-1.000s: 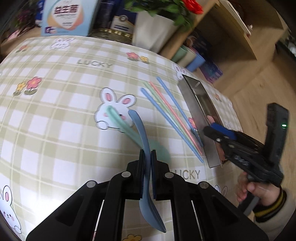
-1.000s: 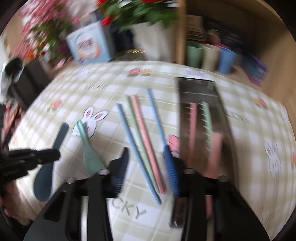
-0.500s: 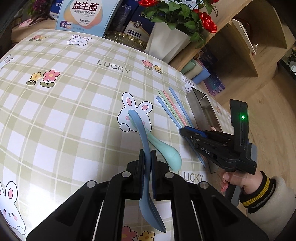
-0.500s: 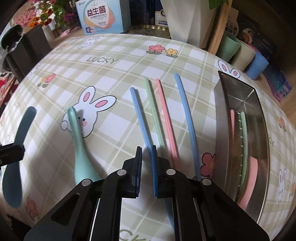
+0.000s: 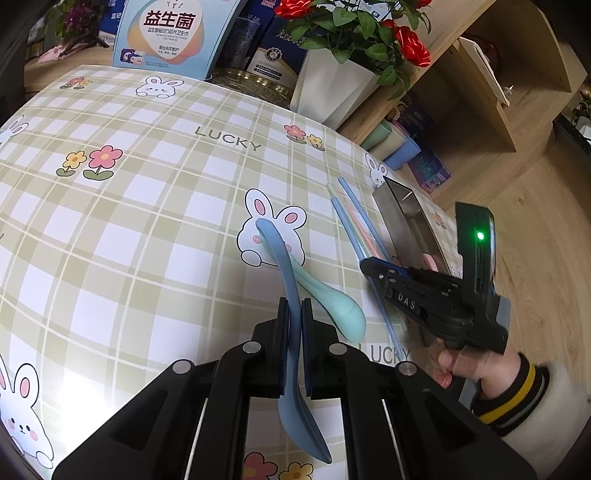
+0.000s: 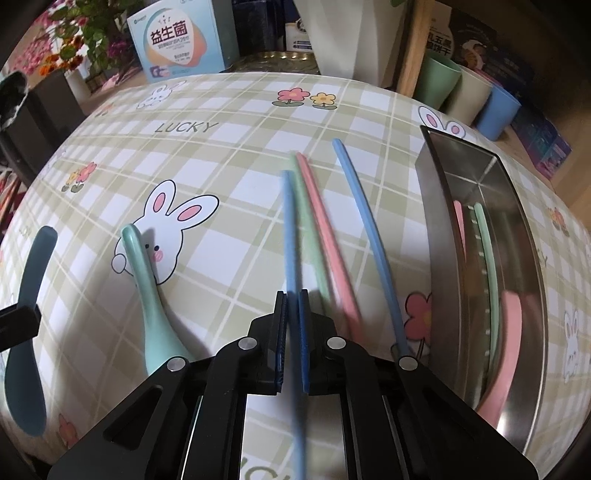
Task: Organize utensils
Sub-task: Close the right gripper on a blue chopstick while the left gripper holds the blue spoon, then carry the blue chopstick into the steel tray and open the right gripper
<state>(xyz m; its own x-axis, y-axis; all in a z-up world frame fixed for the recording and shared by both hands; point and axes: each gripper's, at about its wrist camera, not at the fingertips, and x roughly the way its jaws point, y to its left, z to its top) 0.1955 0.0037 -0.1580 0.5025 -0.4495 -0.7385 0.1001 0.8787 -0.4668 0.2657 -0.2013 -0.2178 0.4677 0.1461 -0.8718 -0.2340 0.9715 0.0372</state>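
Note:
My left gripper (image 5: 294,306) is shut on the handle of a dark blue spoon (image 5: 280,258), which hangs above the checked tablecloth. A mint spoon (image 5: 332,306) lies on the cloth just beyond it. My right gripper (image 6: 291,299) points down at the row of chopsticks, its jaws closing on the leftmost blue chopstick (image 6: 289,229), which runs between the pads. A green chopstick (image 6: 308,221), a pink chopstick (image 6: 325,236) and a second blue chopstick (image 6: 369,229) lie to its right. The steel tray (image 6: 439,258) holds a pink spoon (image 6: 506,350) and a green utensil (image 6: 487,251).
A white flower pot (image 5: 332,88), a printed box (image 5: 166,33) and a gold tin (image 5: 251,81) stand at the table's far edge. Pastel cups (image 6: 469,92) sit on a wooden shelf behind the tray. A sleeved hand (image 5: 498,380) holds the right gripper.
The right gripper came down over the chopsticks and its jaws went from wide apart to closed on the leftmost blue one. The left gripper shifted a little, still holding the blue spoon.

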